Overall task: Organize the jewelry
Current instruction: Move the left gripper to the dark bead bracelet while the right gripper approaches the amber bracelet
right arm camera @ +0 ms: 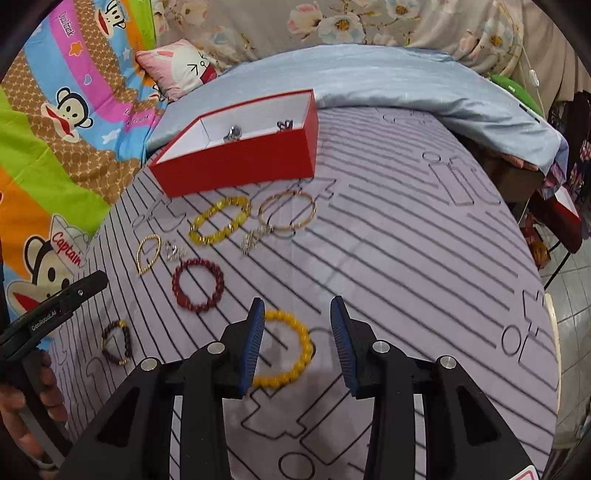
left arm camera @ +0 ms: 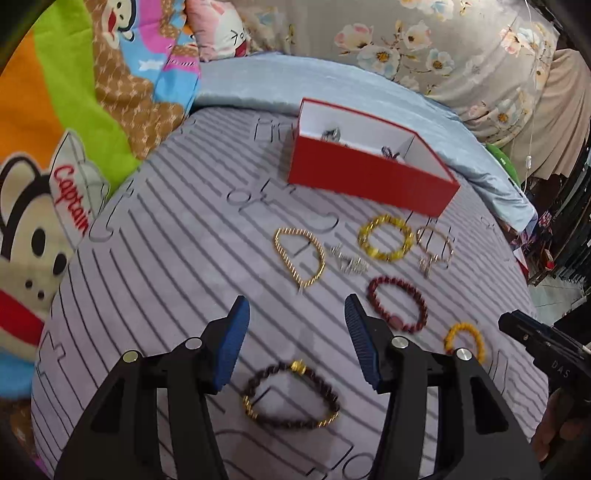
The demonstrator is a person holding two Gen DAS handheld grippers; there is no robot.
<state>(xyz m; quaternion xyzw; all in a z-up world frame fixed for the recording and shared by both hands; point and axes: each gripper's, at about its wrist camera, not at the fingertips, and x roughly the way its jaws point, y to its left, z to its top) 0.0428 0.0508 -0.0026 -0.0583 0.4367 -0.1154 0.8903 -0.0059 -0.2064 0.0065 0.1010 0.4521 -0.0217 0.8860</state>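
Readable text:
- "Captain" in red on the white hat of the cartoon monkey on the blanket (left arm camera: 70,201), same print in the right wrist view (right arm camera: 66,249).
- "GenRobot.AI" in white on the black left tongs (right arm camera: 42,320).
- "DAS" on the black right tongs (left arm camera: 559,363).
- Small script on the blanket's pink band (right arm camera: 66,27): can't make out.
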